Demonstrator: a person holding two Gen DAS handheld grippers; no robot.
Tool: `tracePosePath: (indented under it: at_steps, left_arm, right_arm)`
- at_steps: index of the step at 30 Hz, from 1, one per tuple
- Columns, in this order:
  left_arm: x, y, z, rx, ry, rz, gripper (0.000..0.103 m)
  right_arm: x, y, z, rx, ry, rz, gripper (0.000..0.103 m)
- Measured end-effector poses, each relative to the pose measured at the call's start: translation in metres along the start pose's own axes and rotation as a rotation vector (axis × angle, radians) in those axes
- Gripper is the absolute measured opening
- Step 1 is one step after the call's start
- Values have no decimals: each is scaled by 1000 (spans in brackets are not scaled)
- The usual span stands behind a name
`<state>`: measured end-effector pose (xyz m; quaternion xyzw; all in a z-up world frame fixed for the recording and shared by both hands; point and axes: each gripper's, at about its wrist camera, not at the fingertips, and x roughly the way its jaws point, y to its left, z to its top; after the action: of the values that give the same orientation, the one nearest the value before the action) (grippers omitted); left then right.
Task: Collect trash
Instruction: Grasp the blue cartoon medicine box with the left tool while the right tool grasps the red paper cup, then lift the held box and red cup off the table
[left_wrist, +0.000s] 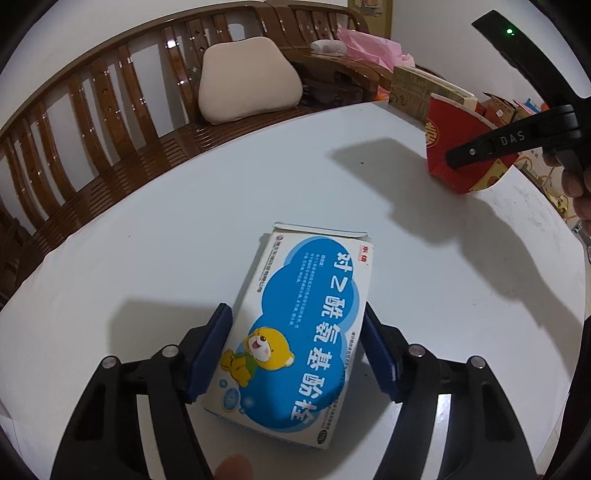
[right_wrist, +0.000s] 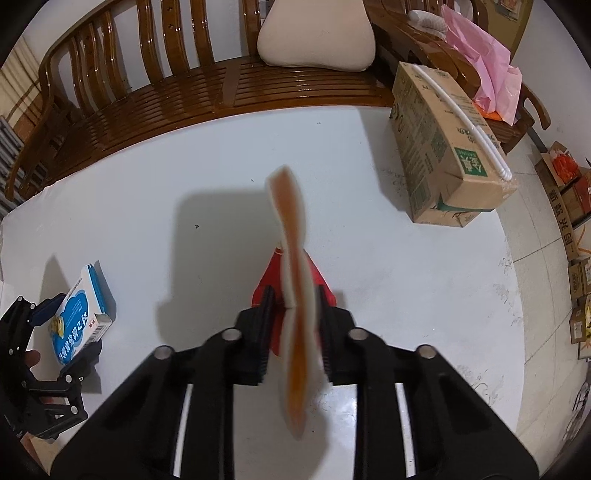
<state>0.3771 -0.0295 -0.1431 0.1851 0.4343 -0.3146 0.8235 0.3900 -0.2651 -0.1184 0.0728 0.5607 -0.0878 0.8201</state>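
This is a lived-in home, a sitting room by the look of it. Beyond the white worktop (right_wrist: 369, 177) stands a long, glossy slatted wooden bench (right_wrist: 184, 96) with a cream cushion (right_wrist: 314, 37) propped against its back. Farther along the seat lies a crumpled pink plastic bag (right_wrist: 480, 62). A printed cardboard carton (right_wrist: 439, 155) sits on the worktop's far right, and more cartons (right_wrist: 569, 192) are stacked on the pale tiled floor (right_wrist: 535, 295) off to the right. The walls are plain and light.
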Motion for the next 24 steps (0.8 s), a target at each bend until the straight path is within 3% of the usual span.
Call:
tracePosePath:
  at_steps: [10,24]
  left_arm:
    - [-9,-4,-6,-88,-22,9,60]
    - [-32,-13,-18,-185,-78,53,60]
  right_arm:
    - [-5,9,-4,-45,-13,-8,7]
    - [-33,22,-12,-94,-74,-13,7]
